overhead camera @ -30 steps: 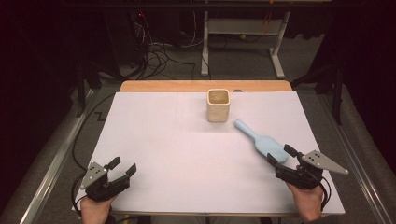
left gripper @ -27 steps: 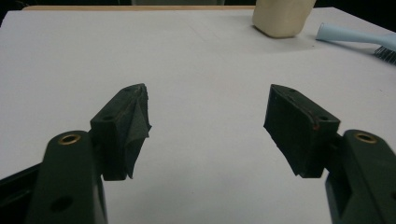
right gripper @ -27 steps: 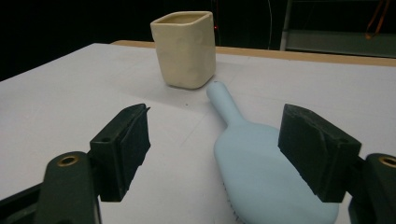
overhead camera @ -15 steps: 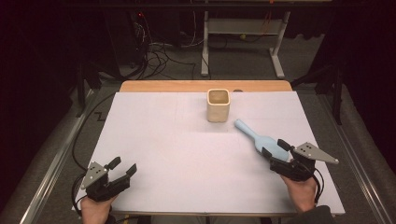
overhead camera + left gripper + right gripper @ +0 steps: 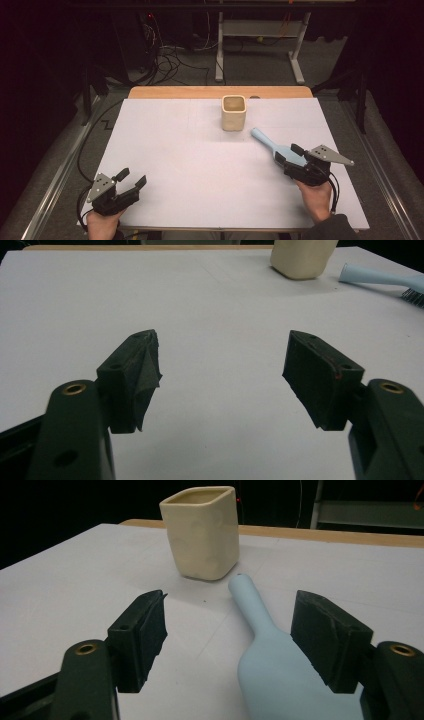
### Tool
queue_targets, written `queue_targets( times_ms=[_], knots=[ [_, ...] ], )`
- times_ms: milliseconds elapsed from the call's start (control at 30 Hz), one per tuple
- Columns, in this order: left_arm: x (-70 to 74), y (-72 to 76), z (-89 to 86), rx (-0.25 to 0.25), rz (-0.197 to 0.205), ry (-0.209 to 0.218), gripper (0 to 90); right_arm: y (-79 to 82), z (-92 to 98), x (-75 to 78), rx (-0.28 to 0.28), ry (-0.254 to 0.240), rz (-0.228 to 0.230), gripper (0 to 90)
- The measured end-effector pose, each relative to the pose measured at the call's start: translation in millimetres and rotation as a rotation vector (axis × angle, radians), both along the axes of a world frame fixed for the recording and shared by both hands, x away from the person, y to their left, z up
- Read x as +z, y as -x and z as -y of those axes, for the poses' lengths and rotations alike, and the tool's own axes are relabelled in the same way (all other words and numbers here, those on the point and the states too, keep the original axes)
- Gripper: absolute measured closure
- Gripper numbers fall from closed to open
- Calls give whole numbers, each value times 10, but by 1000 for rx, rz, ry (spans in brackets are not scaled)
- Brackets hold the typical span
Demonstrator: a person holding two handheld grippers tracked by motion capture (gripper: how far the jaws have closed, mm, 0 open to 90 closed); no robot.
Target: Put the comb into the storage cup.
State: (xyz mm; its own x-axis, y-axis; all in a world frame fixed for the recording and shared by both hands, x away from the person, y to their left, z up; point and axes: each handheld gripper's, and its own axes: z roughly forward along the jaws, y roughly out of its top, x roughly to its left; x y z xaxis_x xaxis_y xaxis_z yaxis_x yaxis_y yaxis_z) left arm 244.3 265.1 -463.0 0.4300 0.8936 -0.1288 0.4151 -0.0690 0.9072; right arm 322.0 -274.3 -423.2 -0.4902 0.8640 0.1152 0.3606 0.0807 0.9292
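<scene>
A light blue brush (image 5: pixel 270 144) lies flat on the white table (image 5: pixel 190 150), its thin handle pointing at a cream square cup (image 5: pixel 233 113) standing upright at the back. My right gripper (image 5: pixel 288 153) straddles the brush's wide end. Its jaws have just been closing a little, but the right gripper view shows a gap between the left pad and the brush (image 5: pixel 270 665), so it is open. The cup (image 5: pixel 202 532) stands just beyond the handle tip. My left gripper (image 5: pixel 133 176) rests open at the front left corner with nothing between its jaws (image 5: pixel 222 370).
A wooden strip (image 5: pixel 220 92) edges the table's far side. Beyond it are a dark floor with cables (image 5: pixel 170 60) and a white metal stand (image 5: pixel 260 35). In the left gripper view, the cup (image 5: pixel 300 260) and brush (image 5: pixel 380 282) lie far off at upper right.
My right gripper has slid forward and left along the table, so its jaws now flank the brush's wide end. The left gripper, cup and brush have stayed put.
</scene>
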Motion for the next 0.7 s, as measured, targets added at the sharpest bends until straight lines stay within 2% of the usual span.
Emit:
queue_targets(
  times_ms=[267, 333, 500, 567, 700],
  knots=[
    [2, 0, -8, 5, 3, -1, 315, -120, -41, 74, -3, 4, -4, 354],
    [3, -1, -12, 8, 4, -1, 315, -172, -46, 114, -3, -1, -16, 365],
    [3, -2, -12, 7, 5, -2, 315, -304, -95, 180, 7, 35, -40, 382],
    [3, -1, -12, 7, 5, -2, 315, -399, -108, 198, 12, 38, -71, 397],
    [3, -7, -2, 1, 4, -7, 315, -467, -120, 217, 6, 48, -98, 421]
  ],
)
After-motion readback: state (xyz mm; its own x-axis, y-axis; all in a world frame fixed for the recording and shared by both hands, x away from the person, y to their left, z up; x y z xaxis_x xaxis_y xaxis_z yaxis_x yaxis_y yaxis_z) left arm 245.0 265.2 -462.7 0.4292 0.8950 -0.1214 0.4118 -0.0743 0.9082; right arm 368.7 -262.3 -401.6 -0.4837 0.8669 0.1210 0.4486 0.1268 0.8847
